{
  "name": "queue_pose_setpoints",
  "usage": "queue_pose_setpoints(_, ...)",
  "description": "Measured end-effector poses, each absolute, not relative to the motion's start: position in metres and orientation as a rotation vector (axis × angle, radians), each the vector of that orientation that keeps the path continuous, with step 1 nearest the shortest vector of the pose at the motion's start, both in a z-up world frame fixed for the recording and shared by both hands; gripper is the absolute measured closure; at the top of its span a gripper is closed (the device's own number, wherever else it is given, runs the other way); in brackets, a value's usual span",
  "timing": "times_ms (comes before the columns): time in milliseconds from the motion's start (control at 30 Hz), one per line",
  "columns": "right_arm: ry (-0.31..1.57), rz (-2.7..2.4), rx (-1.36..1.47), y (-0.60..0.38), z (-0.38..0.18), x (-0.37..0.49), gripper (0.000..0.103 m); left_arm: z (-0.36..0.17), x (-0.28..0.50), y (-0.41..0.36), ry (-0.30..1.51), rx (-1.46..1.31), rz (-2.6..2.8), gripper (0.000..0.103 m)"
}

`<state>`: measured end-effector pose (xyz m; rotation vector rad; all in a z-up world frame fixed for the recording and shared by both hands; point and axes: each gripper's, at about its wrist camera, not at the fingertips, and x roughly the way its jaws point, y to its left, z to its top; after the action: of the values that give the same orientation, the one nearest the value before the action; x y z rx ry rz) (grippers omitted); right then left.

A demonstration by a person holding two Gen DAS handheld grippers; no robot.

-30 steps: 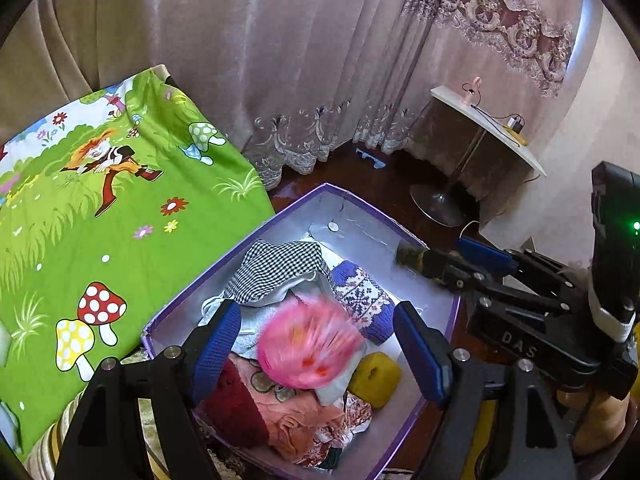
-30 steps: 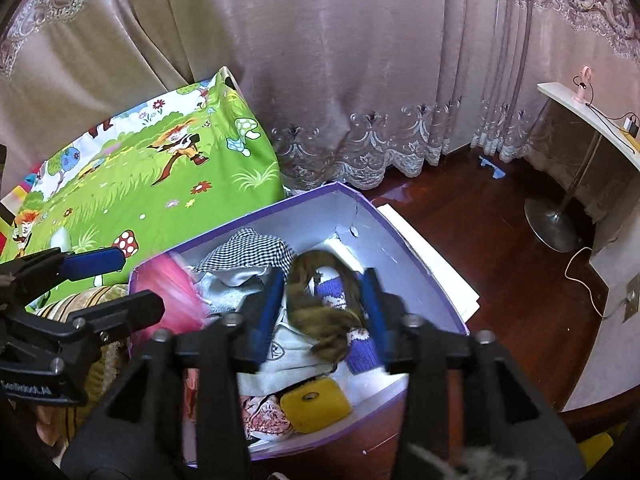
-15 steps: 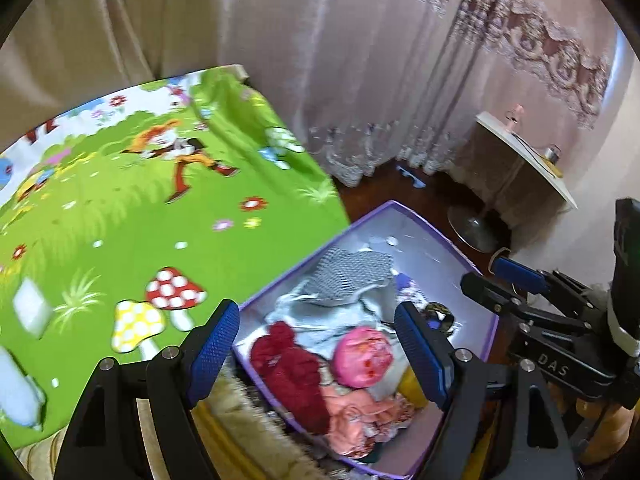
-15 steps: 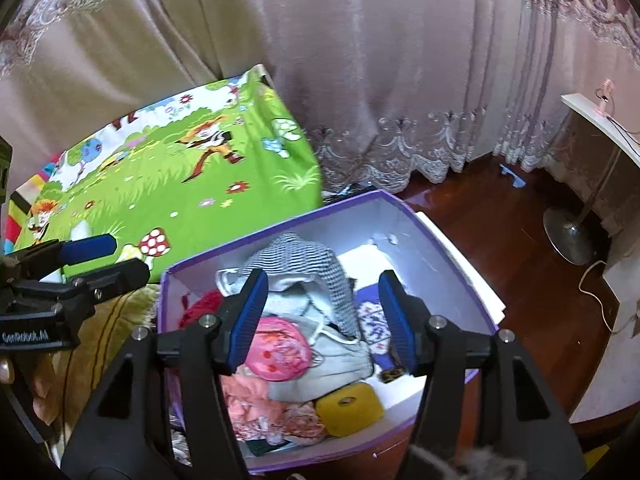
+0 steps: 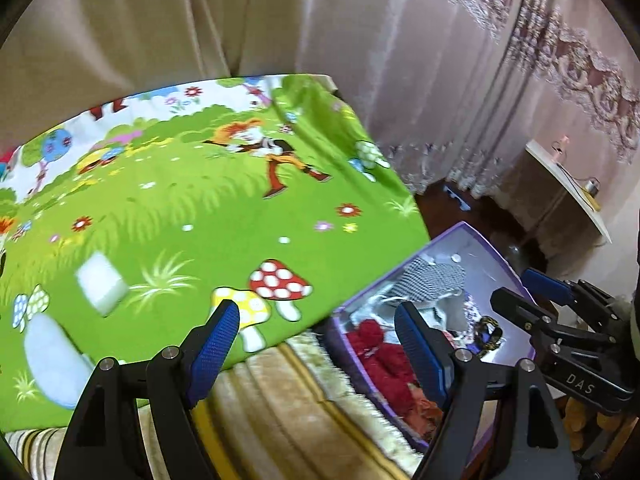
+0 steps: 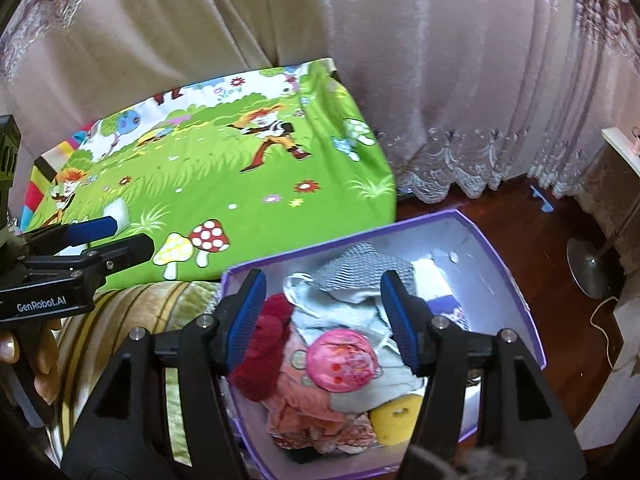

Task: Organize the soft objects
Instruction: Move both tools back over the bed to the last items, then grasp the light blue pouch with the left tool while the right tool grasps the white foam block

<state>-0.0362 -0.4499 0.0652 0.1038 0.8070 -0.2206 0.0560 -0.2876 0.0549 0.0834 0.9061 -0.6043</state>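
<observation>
A purple box [image 6: 516, 280] beside the bed holds soft things: a pink ball [image 6: 342, 360], a red knit piece [image 6: 264, 356], a checked cloth [image 6: 360, 266], a yellow sponge [image 6: 396, 416] and pale clothes. My right gripper [image 6: 324, 320] is open and empty above the box. My left gripper [image 5: 316, 348] is open and empty over the edge of the green cartoon sheet [image 5: 180, 220], left of the box [image 5: 500, 256]. A white soft block [image 5: 100, 288] and a pale blue soft piece [image 5: 56, 356] lie on the sheet.
A striped beige blanket [image 5: 280, 400] lies between sheet and box. Curtains [image 6: 360, 60] hang behind the bed. Dark wooden floor [image 6: 540, 248] and a lamp base [image 6: 592, 264] are to the right. A white shelf [image 5: 568, 180] stands by the wall.
Both grippers opened and dropped the pink ball and a brown piece into the box. Both have pulled back and up; the left one has swung left over the sheet.
</observation>
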Motion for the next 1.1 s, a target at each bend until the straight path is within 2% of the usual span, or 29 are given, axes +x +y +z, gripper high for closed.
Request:
queue_pose_setpoints(300,0.824,-0.135,0.048,-0.410,0.065,-0.007,0.037,0.044,0.085,-0.227,0.943,-0.013,-0.439,0.022)
queue_pose_setpoints(867,0.862,0.053,-0.054,-0.321,0.053,0.063,0.032,0.005,0.136,-0.043,1.012,-0.440,0.089,0.019)
queue_pose_setpoints(1100,0.892,0.146,-0.097,-0.279,0.039,0.098,0.030,-0.023,0.137,-0.018,1.106,-0.568,0.140,0.019)
